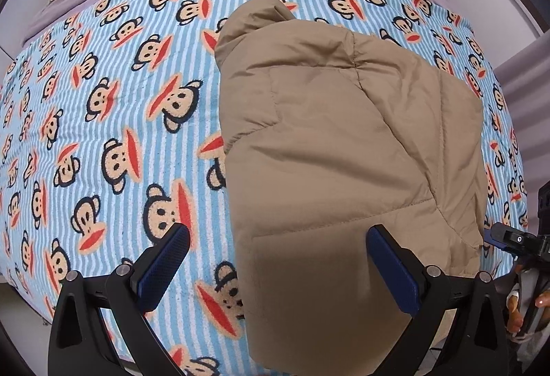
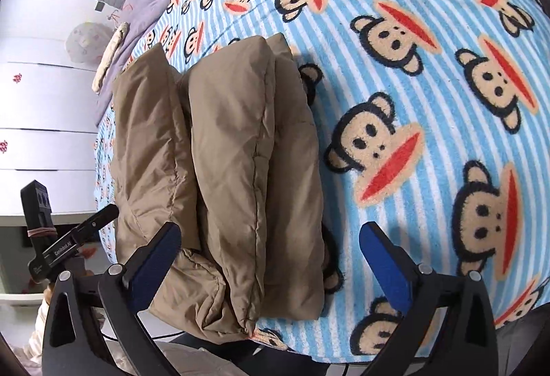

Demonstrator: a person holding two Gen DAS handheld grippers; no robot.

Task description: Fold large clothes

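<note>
From my end the tan jacket (image 2: pixel 223 149) looks like smooth, matt puffy nylon with stitched seams. The monkey blanket (image 2: pixel 429 101) is fuzzy fleece. Both claws have matt black plastic arms, textured blue rubbery pads (image 1: pixel 161 267) and small shiny metal pins.

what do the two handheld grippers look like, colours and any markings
Both match. The left gripper and right gripper have black angular arms with round silver bolts at the pivots. Each finger carries a flat, dark blue textured pad. In the right wrist view the left gripper's black body shows small white lettering, too small to read surely, and a reddish rubber band around its upright part.
</note>
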